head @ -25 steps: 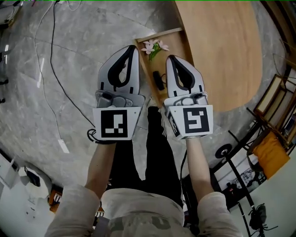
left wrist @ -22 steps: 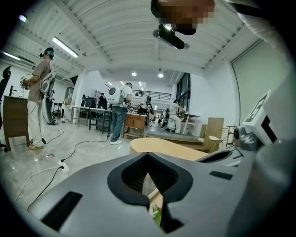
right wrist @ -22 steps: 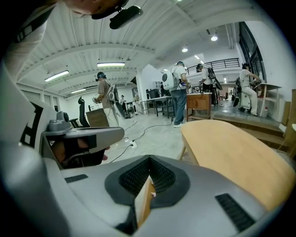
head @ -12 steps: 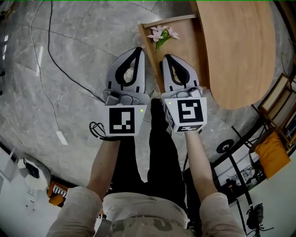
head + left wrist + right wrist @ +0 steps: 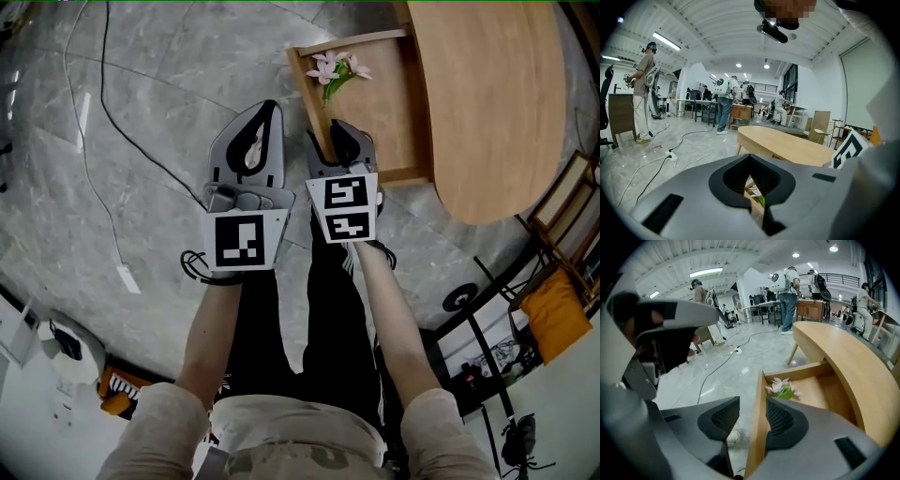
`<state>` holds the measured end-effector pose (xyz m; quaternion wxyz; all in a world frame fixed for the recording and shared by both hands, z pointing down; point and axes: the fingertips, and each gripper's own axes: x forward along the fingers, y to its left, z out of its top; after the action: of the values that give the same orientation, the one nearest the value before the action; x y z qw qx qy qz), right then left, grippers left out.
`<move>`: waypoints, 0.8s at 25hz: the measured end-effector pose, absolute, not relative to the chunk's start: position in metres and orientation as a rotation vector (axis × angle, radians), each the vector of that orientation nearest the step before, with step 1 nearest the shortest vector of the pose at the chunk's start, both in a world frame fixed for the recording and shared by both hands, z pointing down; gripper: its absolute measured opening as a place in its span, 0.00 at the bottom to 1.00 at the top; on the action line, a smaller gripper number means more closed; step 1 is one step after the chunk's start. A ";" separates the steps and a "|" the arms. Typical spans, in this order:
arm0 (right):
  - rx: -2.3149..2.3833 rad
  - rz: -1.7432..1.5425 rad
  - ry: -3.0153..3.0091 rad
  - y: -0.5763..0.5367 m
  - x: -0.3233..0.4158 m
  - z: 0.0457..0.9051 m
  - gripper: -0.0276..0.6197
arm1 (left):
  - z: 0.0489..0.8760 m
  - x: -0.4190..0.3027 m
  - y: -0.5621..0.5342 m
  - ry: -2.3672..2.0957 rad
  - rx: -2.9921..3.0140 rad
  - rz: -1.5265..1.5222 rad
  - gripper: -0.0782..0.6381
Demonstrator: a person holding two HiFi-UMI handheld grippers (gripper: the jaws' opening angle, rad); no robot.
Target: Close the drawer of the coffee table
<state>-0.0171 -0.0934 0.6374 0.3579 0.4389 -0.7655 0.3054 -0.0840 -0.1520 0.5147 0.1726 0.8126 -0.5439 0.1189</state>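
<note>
The coffee table (image 5: 487, 94) has a light wooden oval top. Its drawer (image 5: 380, 122) stands pulled out toward the left of the head view, with a pink flower sprig (image 5: 337, 70) lying in its far corner. My right gripper (image 5: 328, 150) points steeply down over the drawer's front panel (image 5: 758, 427). Its jaws have just been opening and now straddle that panel, one finger outside and one inside, without clamping it. My left gripper (image 5: 270, 106) hangs over the floor just left of the drawer, shut and empty. Between its fingers the left gripper view shows the flower sprig (image 5: 758, 199).
Black cables (image 5: 112, 122) and a white power strip (image 5: 127, 279) lie on the grey marble floor to the left. My legs stand right behind the drawer. A chair with an orange cushion (image 5: 553, 309) and black stands are at the right. Several people stand far off (image 5: 724, 105).
Both grippers have come down toward the drawer. The right one tipped steeply downward, went from shut to open, and now sits astride the drawer's front panel.
</note>
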 end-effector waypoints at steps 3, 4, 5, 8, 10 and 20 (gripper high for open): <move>1.122 0.794 -1.872 -0.085 -0.015 0.670 0.30 | 0.526 -0.089 -0.146 -1.542 2.305 0.365 0.12; 1.116 0.799 -1.840 -0.082 -0.013 0.680 0.30 | 0.529 -0.091 -0.144 -1.549 2.296 0.364 0.12; 1.108 0.807 -1.810 -0.078 -0.012 0.689 0.30 | 0.532 -0.093 -0.140 -1.553 2.282 0.364 0.12; 1.087 0.819 -1.747 -0.068 -0.013 0.709 0.30 | 0.544 -0.101 -0.131 -1.553 2.249 0.395 0.12; 1.078 0.820 -1.720 -0.066 -0.013 0.719 0.30 | 0.550 -0.106 -0.127 -1.557 2.235 0.411 0.12; 1.092 0.795 -1.663 -0.078 -0.011 0.735 0.17 | 0.565 -0.118 -0.126 -1.583 2.187 0.419 0.12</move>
<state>-0.0115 -0.0780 0.7347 0.4791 0.4472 -0.6814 0.3258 -0.1176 -0.1256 0.5647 0.2032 0.7837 -0.5674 0.1502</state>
